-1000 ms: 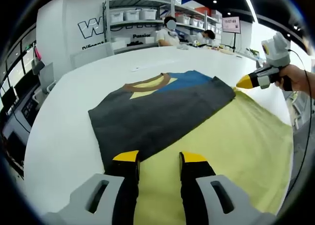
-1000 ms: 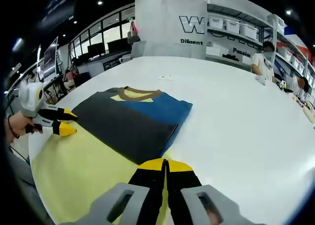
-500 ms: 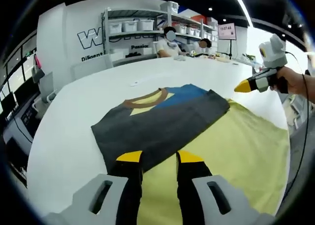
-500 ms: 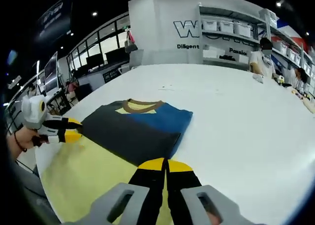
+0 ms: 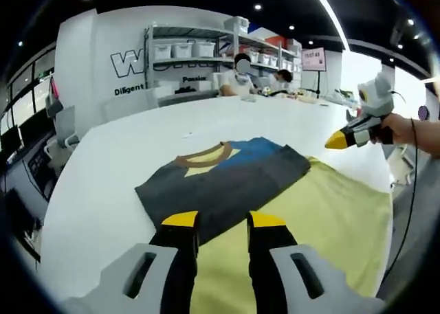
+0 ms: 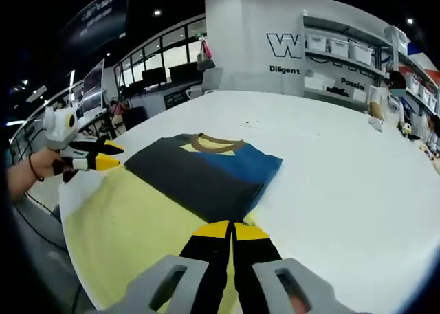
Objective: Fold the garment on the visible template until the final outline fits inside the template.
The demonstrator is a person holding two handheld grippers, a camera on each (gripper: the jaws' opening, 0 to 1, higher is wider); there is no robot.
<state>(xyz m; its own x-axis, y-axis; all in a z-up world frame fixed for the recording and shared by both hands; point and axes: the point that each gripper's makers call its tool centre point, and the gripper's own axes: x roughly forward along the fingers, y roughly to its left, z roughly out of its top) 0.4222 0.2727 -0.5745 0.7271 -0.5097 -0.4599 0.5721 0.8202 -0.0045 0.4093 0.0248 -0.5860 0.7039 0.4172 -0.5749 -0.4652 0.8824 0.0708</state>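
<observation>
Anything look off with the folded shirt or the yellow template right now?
The folded shirt lies flat, but only partly on the yellow template: its collar end and blue side overhang onto the white table. No wrinkled heaps or damage show.

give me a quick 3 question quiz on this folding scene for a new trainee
1. True or false: the left gripper has its jaws apart.
2. The folded garment lies on the table. What colour is its collar? A) brown B) red C) white
3. Fill in: the right gripper has its jaws ____ and nothing between them.

Key: 1 true. 2 A, brown; the garment is dark grey and blue, part on the yellow template, part on bare table. 3 shut.
</observation>
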